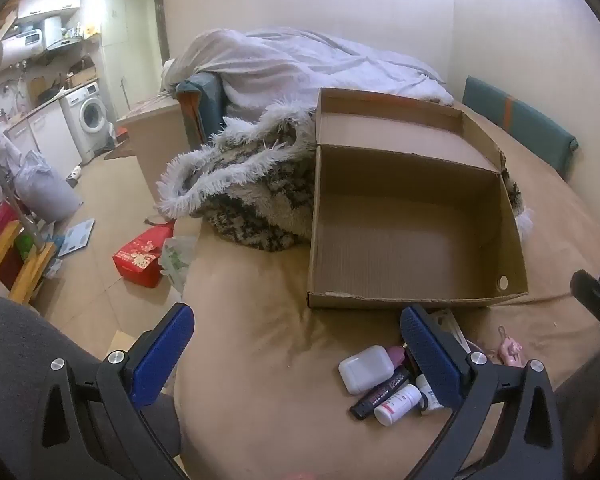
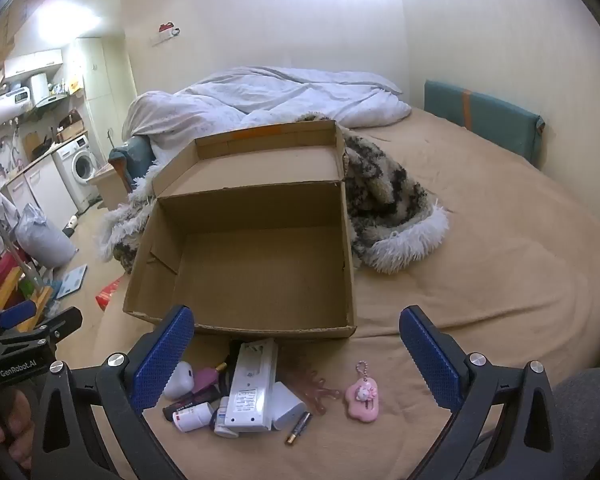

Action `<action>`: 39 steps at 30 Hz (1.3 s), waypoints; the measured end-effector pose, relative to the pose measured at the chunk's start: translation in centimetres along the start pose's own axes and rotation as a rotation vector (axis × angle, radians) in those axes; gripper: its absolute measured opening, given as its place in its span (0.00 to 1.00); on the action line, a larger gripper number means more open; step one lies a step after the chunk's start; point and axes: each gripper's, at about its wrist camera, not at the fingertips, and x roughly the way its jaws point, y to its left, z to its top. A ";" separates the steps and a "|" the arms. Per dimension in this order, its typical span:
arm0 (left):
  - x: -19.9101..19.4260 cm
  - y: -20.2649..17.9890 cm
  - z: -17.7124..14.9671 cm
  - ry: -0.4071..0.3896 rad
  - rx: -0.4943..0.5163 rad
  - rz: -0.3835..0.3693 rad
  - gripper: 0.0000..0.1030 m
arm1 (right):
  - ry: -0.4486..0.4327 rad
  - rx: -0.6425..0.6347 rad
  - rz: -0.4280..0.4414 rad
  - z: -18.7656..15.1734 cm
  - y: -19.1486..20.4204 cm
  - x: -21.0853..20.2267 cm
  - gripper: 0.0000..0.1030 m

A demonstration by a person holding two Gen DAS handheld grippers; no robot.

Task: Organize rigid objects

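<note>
An empty cardboard box [image 1: 400, 240] [image 2: 260, 272] sits open on the tan bed, its lid folded back. Small items lie in a heap before its near wall: a white remote [image 2: 252, 388], a white earbud case [image 1: 366, 368] [image 2: 178, 380], a white pill bottle [image 1: 396, 404] [image 2: 192, 416], a black tube [image 1: 380, 392], a battery [image 2: 299, 428] and a pink keychain [image 1: 510, 350] [image 2: 362, 398]. My left gripper [image 1: 298, 344] [image 2: 40, 318] hovers open to the left of the heap. Above the heap, my right gripper [image 2: 296, 348] [image 1: 594, 284] is open too. Neither holds anything.
A fuzzy patterned blanket [image 1: 252, 200] [image 2: 388, 208] lies against the box's far side, with a white duvet [image 1: 300, 64] behind it. A teal cushion [image 2: 480, 120] leans on the right wall. The bed's left edge drops to a floor holding a red box [image 1: 140, 260].
</note>
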 end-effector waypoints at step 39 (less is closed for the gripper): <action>0.2 0.0 -0.1 -0.003 0.005 0.001 1.00 | 0.016 -0.001 0.011 0.0 0.0 0.5 1.00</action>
